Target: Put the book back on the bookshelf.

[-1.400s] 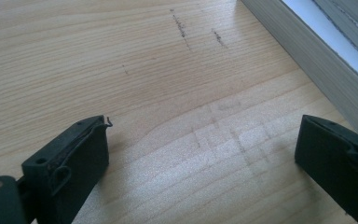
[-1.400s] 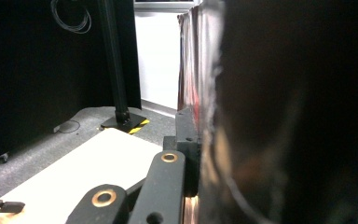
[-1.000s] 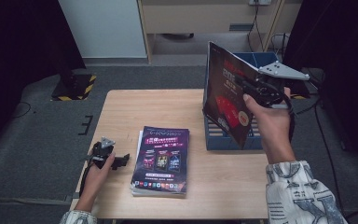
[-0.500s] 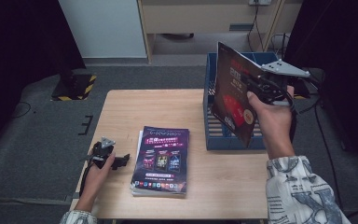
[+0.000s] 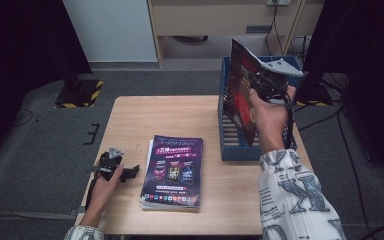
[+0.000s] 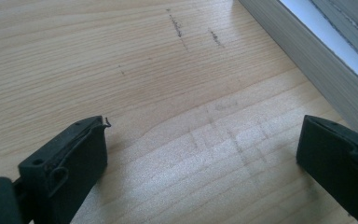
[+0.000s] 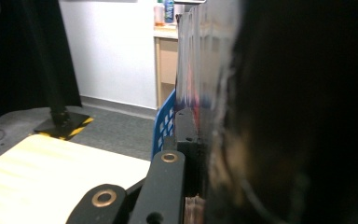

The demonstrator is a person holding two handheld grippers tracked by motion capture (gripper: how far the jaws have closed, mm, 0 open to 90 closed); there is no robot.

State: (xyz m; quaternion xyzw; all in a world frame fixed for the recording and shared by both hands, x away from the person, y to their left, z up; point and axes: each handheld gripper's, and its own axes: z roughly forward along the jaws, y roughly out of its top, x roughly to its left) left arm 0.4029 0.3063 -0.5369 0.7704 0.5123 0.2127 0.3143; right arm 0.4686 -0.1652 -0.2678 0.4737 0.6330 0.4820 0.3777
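High view: your right gripper (image 5: 260, 82) is clenched on a magazine (image 5: 240, 95), holding it upright on edge above the blue crate (image 5: 230, 150). Against the two earlier frames, the magazine has travelled from beside the crate's near-left corner to over its interior and has turned from a slanted sheet to nearly edge-on; judged from that, you are in the lowering step, with the cover lined up along the crate's length. The lower edge looks to be already below the crate's rim, though contact with the slatted floor cannot be told. What shows of the crate interior, the near-left part of the floor, is bare; the rest is hidden behind the magazine and your hand. The stack of magazines (image 5: 172, 170) lies flat on the worktop (image 5: 180, 115), well left of the crate and unchanged in place. Your left gripper (image 5: 130, 172) rests on the worktop just left of that stack, far from the crate. Left gripper view: jaws stand wide apart with only bare wood between them, so released; the stack's edge (image 6: 317, 56) runs past the far jaw. Right gripper view: the magazine (image 7: 205, 70) is seen edge-on, pinched in the jaws, with the crate wall (image 7: 165, 123) just behind it.
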